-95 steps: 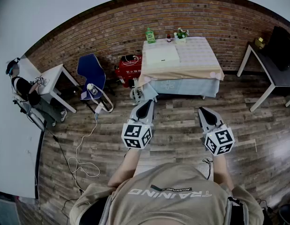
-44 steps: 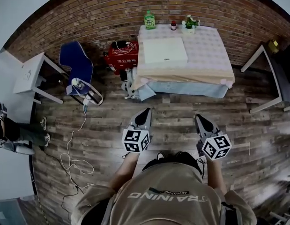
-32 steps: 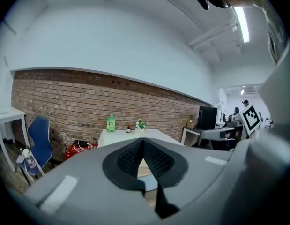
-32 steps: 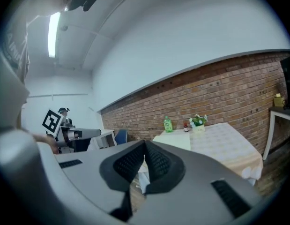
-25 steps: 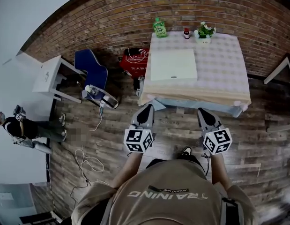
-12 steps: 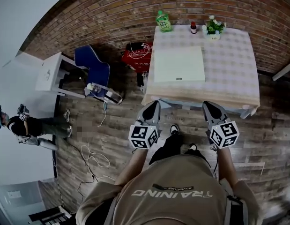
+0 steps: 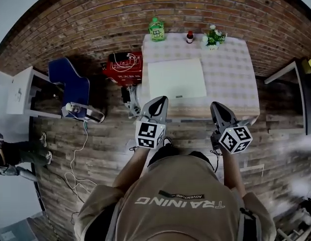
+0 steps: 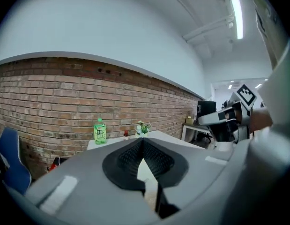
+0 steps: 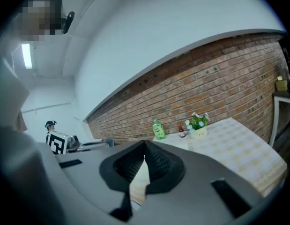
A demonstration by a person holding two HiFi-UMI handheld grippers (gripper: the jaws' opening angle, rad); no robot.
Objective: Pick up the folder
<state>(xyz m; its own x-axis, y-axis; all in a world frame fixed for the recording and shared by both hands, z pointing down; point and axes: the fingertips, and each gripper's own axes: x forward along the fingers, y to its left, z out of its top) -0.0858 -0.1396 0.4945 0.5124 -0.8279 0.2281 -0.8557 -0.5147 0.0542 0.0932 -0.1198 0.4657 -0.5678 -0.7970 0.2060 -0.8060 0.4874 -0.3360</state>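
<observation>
Closer now, the left gripper [image 7: 159, 102] and right gripper [image 7: 216, 107] are at the desk [image 7: 230, 79] edge with fingers squeezed shut on nothing, so they should open wide before sliding onto the pale folder [image 7: 176, 78].

We count one folder [image 7: 176, 78], pale and flat, lying on one cloth-covered surface [image 7: 235, 87]. Along the far edge of that surface we count two bottles, a green bottle [image 7: 156, 29] and a small red-capped bottle [image 7: 190, 36], and one potted plant [image 7: 212, 37]. We hold two tongs, the left tongs [image 7: 160, 100] and the right tongs [image 7: 216, 106]. On the floor beside the surface we count one red case [image 7: 124, 64] and one blue chair [image 7: 70, 82]. We count two more tables, a white side table [image 7: 19, 92] and a dark table [image 7: 291, 69]. One other person [image 7: 19, 157] shows at the left edge.
</observation>
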